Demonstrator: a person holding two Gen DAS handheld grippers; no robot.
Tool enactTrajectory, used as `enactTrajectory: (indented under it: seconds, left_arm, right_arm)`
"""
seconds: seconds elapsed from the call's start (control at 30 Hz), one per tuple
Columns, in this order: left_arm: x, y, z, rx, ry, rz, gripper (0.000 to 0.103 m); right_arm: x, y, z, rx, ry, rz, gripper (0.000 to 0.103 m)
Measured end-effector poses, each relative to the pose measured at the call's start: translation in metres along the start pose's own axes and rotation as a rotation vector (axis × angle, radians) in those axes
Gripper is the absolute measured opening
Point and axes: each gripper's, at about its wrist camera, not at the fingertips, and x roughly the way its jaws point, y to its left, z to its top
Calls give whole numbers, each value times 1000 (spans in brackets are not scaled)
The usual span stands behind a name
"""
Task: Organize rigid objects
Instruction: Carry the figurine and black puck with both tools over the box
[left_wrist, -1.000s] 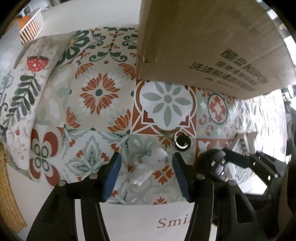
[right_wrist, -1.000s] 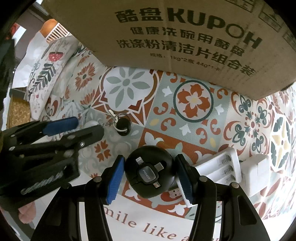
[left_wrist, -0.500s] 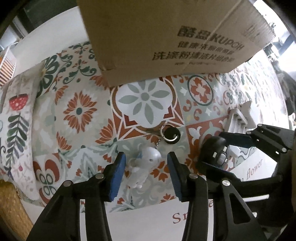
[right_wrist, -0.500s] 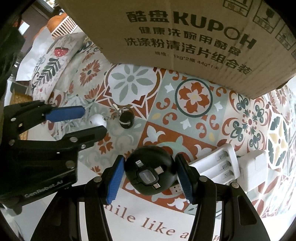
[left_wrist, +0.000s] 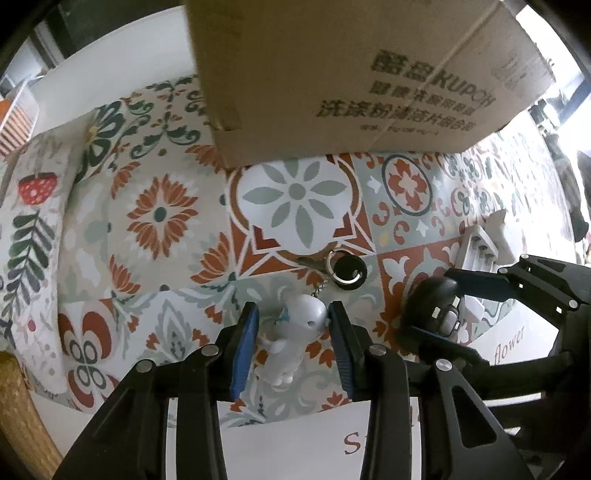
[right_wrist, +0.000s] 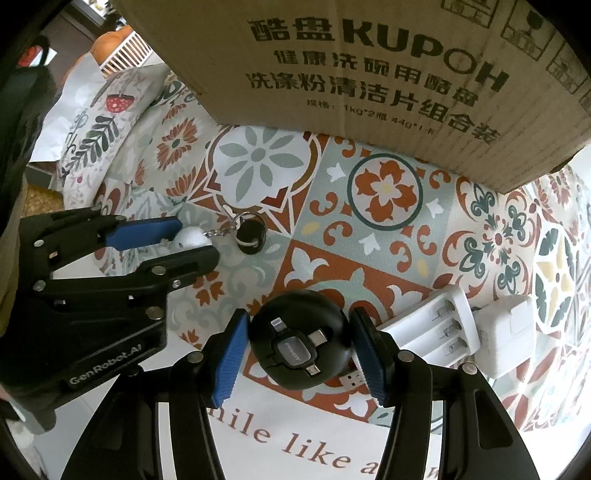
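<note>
My left gripper (left_wrist: 291, 321) is closed around a small white figurine keychain (left_wrist: 295, 332); its right pad touches the figurine's head. A chain links the figurine to a key ring and a black round fob (left_wrist: 347, 271) lying on the patterned mat. My right gripper (right_wrist: 299, 343) is shut on a black round multi-plug cable reel (right_wrist: 301, 349) and holds it just above the mat. In the right wrist view the left gripper (right_wrist: 162, 240) sits at the left with the white figurine (right_wrist: 190, 236) between its fingers. A large cardboard box (right_wrist: 369, 74) stands behind both.
A white battery charger (right_wrist: 436, 328) and a white power adapter (right_wrist: 506, 336) lie on the mat at the right. A floral cushion (left_wrist: 29, 229) and a wicker basket edge (left_wrist: 18, 410) are at the left. The mat's white printed border lies nearest me.
The left gripper's jaws have narrowed onto the white figurine and the view swung left toward the box. The right gripper still holds the black reel, a little higher.
</note>
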Motion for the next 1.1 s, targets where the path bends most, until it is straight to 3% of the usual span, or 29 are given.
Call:
enactTrajectory:
  seconds: [0.47,1.1]
  left_arm:
    - [-66,18,-29,-72,-127,28,38]
    - [-158,-16,-14,-48,-366,8,38]
  right_arm:
    - [-36,0,12,14,-100,-16,57]
    - [-143,1,-1,50,-407,-82,57]
